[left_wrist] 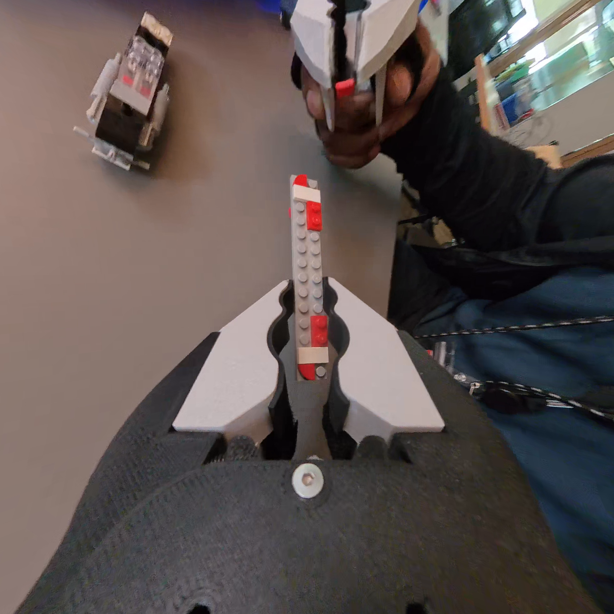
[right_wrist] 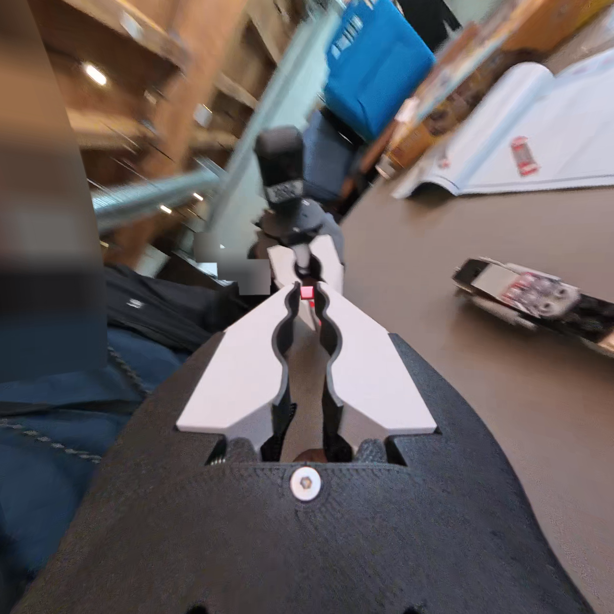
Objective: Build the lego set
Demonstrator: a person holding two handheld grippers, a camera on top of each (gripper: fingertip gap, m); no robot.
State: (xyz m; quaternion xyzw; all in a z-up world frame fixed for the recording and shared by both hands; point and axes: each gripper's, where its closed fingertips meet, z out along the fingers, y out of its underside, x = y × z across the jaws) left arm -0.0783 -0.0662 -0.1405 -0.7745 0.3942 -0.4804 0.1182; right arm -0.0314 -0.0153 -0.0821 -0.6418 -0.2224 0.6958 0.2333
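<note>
Plate (left_wrist: 307,275) between left tool (left_wrist: 307,282) fingers

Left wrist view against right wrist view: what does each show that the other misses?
Only the left wrist view shows the studs and red plates on the long grey plate clamped in the left gripper. Only the right wrist view shows a blue bin and wooden shelving. Both show the small red piece pinched in the right gripper, and the partly built model on the table.

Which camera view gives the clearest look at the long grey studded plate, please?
The left wrist view: the long grey plate stands sharp between the left gripper, studs and red pieces plain. The right wrist view shows only a blurred sliver of it beyond the right gripper.
</note>
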